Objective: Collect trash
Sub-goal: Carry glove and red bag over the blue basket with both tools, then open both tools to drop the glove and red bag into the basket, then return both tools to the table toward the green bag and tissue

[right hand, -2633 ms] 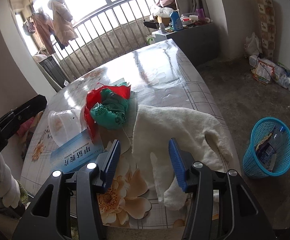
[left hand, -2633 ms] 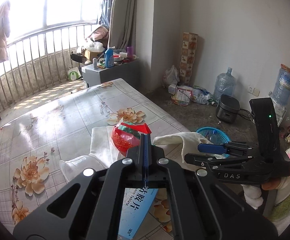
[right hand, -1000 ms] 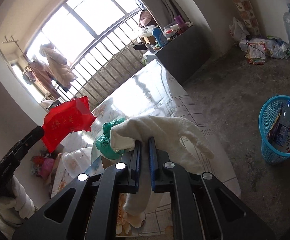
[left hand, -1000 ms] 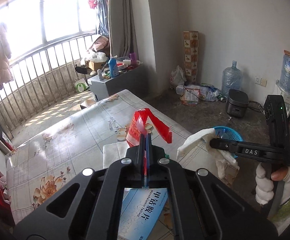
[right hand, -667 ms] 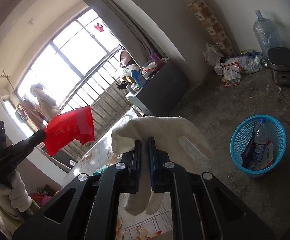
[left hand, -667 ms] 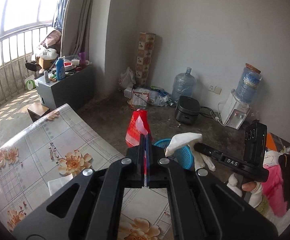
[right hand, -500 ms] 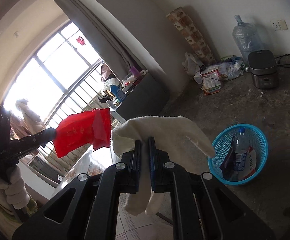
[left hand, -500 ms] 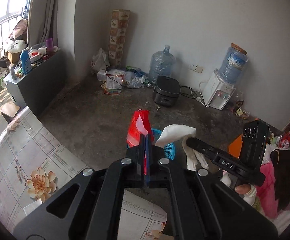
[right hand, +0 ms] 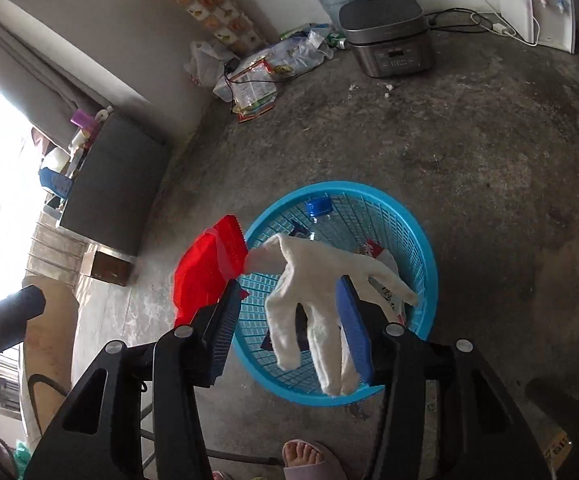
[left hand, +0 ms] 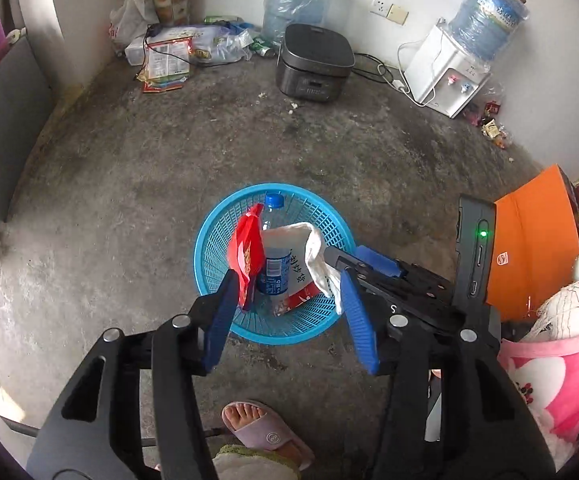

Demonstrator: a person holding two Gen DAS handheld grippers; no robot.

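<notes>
Trash is seen in the left wrist view as a red wrapper [left hand: 245, 254] clinging to the inner face of the left gripper's [left hand: 289, 312] left finger, directly over a blue basket [left hand: 209, 264] on the floor ahead. The jaws are opening and stand moderately wide, so the wrapper is no longer pinched; it is judged to be let go there so that it drops in. A plastic bottle [left hand: 273, 268] already lies in the basket. The right gripper [left hand: 353, 262] is seen just to the right, with a white glove [left hand: 317, 256] draped at its tip.

In the right wrist view, the right gripper [right hand: 289, 316] is likewise held above the basket [right hand: 421, 248], its jaws opening, with the glove [right hand: 309, 280] loose between them, apparently being released. The wrapper [right hand: 205, 276] shows just left of its left finger.
</notes>
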